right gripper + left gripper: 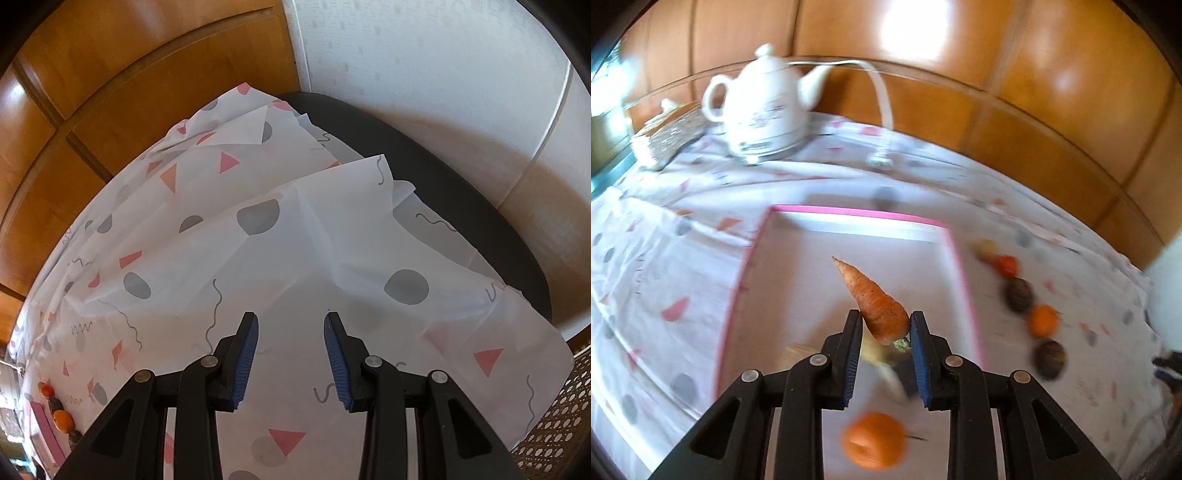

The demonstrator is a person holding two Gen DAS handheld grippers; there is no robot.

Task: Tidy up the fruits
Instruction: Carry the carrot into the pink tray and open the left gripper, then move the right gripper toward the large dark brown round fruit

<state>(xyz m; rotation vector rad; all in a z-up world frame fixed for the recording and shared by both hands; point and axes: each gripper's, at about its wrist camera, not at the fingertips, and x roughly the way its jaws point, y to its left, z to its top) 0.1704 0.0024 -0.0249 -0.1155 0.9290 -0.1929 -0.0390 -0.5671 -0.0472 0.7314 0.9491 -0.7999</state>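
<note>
1. The left claw (882, 328) is clamped on the thick end of a tapered orange carrot (875, 299), whose tip points up and away from the claw.
2. Below and beyond the claw lies a shallow white tray with a pink rim (964, 280) on the counter's patterned white cloth (665, 258).
3. A round orange fruit (873, 445) sits in the tray beneath the claw; pale, blurred items lie just under the pads.
4. To the claw's right, outside the tray, a row of fruits waits, among them a dark ribbed one (1018, 294) and another orange one (1042, 320).
5. The right claw (290, 325) hovers over bare cloth, pads apart, nothing between them.
6. The step looks like carrying the carrot to the tray; next, lower it onto a free spot and release.
</note>
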